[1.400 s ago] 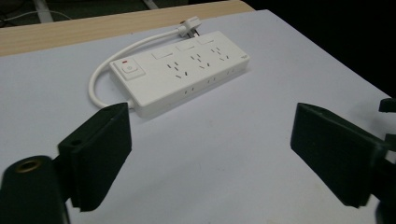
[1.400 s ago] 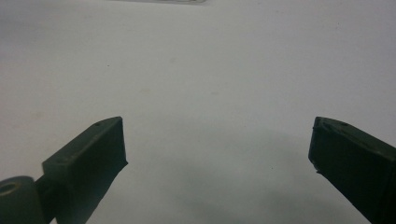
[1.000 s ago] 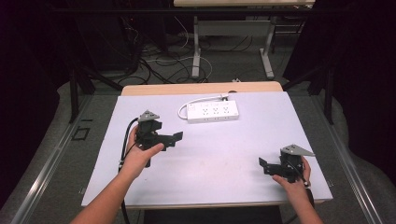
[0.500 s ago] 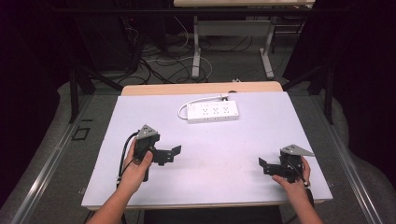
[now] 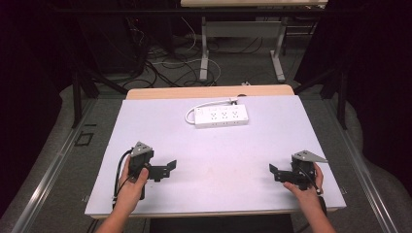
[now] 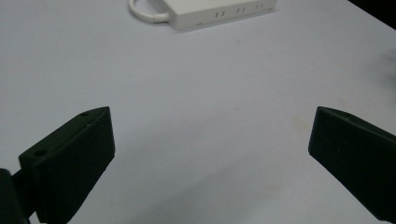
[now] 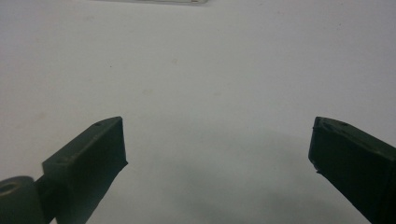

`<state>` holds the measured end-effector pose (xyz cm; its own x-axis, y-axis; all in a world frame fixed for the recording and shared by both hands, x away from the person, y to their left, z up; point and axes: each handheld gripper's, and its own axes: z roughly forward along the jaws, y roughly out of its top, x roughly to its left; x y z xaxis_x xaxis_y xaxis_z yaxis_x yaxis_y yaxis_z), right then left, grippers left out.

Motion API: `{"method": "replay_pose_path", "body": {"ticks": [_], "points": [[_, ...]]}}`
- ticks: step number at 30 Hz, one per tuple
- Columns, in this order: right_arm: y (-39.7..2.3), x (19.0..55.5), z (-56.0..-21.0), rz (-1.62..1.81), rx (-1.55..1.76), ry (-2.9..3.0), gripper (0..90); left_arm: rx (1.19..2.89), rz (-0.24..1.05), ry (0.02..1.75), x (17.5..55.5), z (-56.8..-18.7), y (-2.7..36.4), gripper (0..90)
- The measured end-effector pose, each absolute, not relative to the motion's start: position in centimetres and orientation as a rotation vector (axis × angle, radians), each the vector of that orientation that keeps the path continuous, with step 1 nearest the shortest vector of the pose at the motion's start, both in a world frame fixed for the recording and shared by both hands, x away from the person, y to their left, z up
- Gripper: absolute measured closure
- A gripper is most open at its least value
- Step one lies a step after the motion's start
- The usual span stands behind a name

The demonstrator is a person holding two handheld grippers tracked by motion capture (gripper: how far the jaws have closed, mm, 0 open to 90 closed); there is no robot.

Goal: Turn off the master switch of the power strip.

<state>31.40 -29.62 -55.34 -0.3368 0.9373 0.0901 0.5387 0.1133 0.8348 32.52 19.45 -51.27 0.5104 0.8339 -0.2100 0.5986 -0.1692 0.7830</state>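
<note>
Both tools idle near the front edge of the table (image 5: 145, 121). My left gripper (image 5: 167, 168) sits low at the near left with its jaws spread wide and nothing between them; my right gripper (image 5: 274, 173) is at the near right, jaws equally wide, also empty. The only object on the white surface is the power strip (image 5: 221, 116), lying flat toward the far edge, roughly centred, well apart from both tools. Its white cord (image 5: 206, 104) loops off the left end and runs back behind it. In the left gripper view the strip (image 6: 219, 11) lies ahead and slightly left of the jaw line; in the right gripper view just its near edge (image 7: 154, 1) shows at the top. Risks, as I judge them: the strip is wide, flat and smooth, so a pinch across its width may slip or skate it toward the far edge. Closing on the cord loop instead would drag the strip askew. Both grippers converging on it from opposite sides could collide. The trailing cable at my left gripper could snag the table's near edge on a long reach.
</note>
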Motion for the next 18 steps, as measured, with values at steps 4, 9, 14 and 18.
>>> {"method": "replay_pose_path", "body": {"ticks": [4,9,14,18], "points": [[-29.6,31.4,-55.3,1.127,1.43,1.932,3.5,1.849,0.33,1.225,32.3,-52.0,20.6,0.3],[-29.6,31.4,-55.4,1.122,1.421,1.934,3.5,1.818,0.347,1.265,32.3,-52.9,21.7,0.3],[-29.6,31.4,-55.4,1.12,1.424,1.937,3.5,1.786,0.376,1.295,32.4,-53.7,22.7,0.4],[-29.6,31.4,-55.4,1.123,1.425,1.935,3.5,1.791,0.398,1.316,32.6,-54.2,23.5,0.3]]}}
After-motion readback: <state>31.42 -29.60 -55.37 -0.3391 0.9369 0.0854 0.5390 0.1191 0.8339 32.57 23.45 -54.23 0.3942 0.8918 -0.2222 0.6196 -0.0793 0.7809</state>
